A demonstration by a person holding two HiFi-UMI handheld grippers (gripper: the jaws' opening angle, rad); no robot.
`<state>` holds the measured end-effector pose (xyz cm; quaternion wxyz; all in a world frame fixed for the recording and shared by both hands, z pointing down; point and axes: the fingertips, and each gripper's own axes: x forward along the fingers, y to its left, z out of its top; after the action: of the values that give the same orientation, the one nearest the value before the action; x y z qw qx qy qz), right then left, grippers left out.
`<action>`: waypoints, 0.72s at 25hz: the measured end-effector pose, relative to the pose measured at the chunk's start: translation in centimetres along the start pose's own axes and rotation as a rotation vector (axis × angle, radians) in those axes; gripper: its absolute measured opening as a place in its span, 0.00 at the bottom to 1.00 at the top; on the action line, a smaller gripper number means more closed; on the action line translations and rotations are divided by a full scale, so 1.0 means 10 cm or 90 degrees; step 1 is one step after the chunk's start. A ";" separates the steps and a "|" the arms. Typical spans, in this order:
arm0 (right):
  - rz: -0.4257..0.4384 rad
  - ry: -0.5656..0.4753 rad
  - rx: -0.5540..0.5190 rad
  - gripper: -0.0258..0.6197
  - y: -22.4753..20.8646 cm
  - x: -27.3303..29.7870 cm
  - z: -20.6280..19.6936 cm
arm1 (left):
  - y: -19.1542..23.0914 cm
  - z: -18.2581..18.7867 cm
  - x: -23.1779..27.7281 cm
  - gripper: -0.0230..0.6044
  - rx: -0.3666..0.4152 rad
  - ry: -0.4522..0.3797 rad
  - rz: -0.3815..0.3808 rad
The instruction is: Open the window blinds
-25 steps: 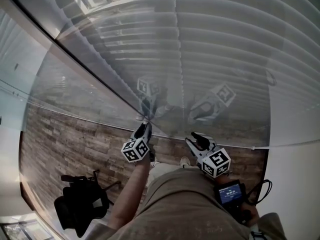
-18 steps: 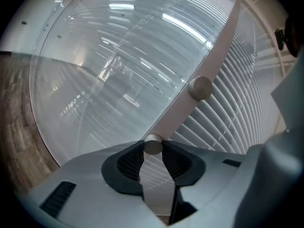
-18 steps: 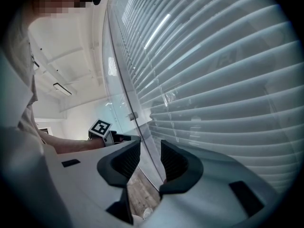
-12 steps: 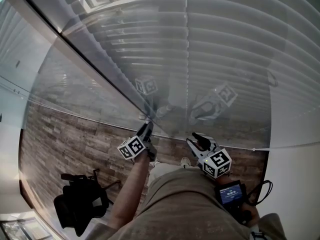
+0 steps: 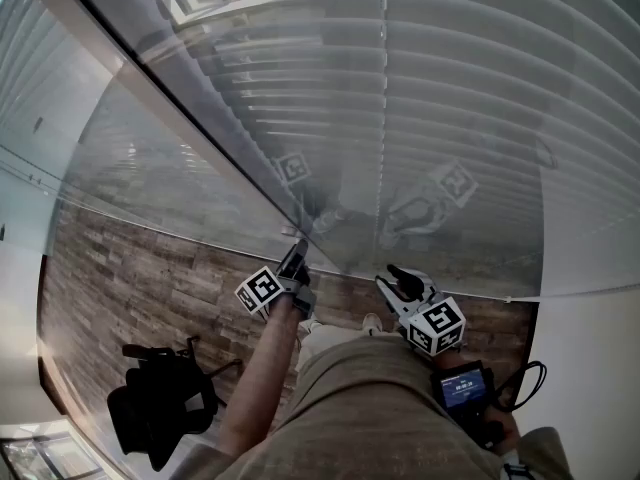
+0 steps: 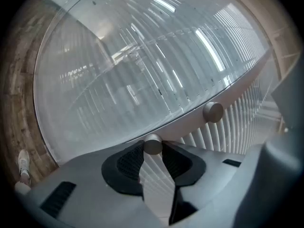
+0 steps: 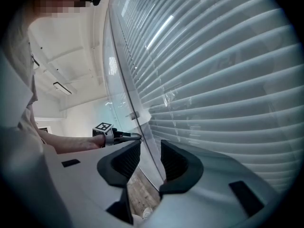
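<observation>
Left gripper (image 5: 296, 256) pinches the small round knob (image 6: 153, 145), jaws part-closed on it — likely to twist it and tilt the blinds (image 5: 450, 98), hanging seemingly shut behind glass (image 5: 470, 243) just above the knob — while right gripper (image 5: 398, 275) idles right of the knob, jaws apart, empty.

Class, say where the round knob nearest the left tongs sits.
In the left gripper view, the round knob sits low at centre, pinched by the left tongs, on the pale frame bar, left of a second knob.

Wood-plank floor (image 5: 130, 268), white wall (image 5: 590, 368), black bag (image 5: 160, 413) on floor
</observation>
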<state>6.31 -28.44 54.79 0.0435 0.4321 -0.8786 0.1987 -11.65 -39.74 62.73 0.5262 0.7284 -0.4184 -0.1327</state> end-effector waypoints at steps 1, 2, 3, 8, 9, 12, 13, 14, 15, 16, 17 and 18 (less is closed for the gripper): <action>0.000 0.000 0.000 0.26 0.00 0.00 0.00 | 0.00 0.00 0.00 0.25 -0.011 -0.001 -0.005; -0.001 -0.001 0.000 0.26 0.00 -0.01 0.00 | 0.00 0.00 0.00 0.25 -0.021 -0.002 -0.009; -0.001 -0.001 0.000 0.26 0.00 -0.01 0.00 | 0.00 0.00 0.00 0.25 -0.031 -0.003 -0.014; -0.003 0.001 -0.002 0.26 0.00 -0.02 0.01 | -0.01 0.02 0.01 0.25 -0.064 -0.008 -0.030; -0.003 0.002 -0.002 0.26 0.00 -0.02 0.04 | -0.03 0.03 0.01 0.25 -0.070 -0.008 -0.033; -0.003 0.003 -0.003 0.26 0.03 -0.03 0.09 | -0.07 0.05 0.00 0.25 -0.099 -0.011 -0.046; -0.002 0.003 -0.003 0.26 0.03 -0.03 0.08 | -0.06 0.05 0.00 0.25 -0.119 -0.012 -0.054; -0.001 0.003 -0.003 0.26 0.03 -0.03 0.07 | -0.06 0.05 0.00 0.25 -0.142 -0.014 -0.064; -0.001 0.004 -0.002 0.26 0.02 -0.02 0.06 | -0.05 0.04 0.01 0.25 -0.162 -0.017 -0.074; 0.000 0.004 -0.002 0.26 0.02 -0.02 0.05 | -0.05 0.04 0.01 0.25 -0.173 -0.019 -0.079; 0.000 0.004 -0.003 0.26 0.02 -0.02 0.05 | -0.04 0.05 0.01 0.25 -0.175 -0.020 -0.082; 0.000 0.004 -0.002 0.26 0.02 -0.01 0.05 | -0.04 0.05 0.02 0.25 -0.171 -0.021 -0.082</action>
<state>6.28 -28.41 54.22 0.0475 0.4313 -0.8788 0.1985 -11.66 -40.12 62.21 0.6025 0.6744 -0.3575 -0.2332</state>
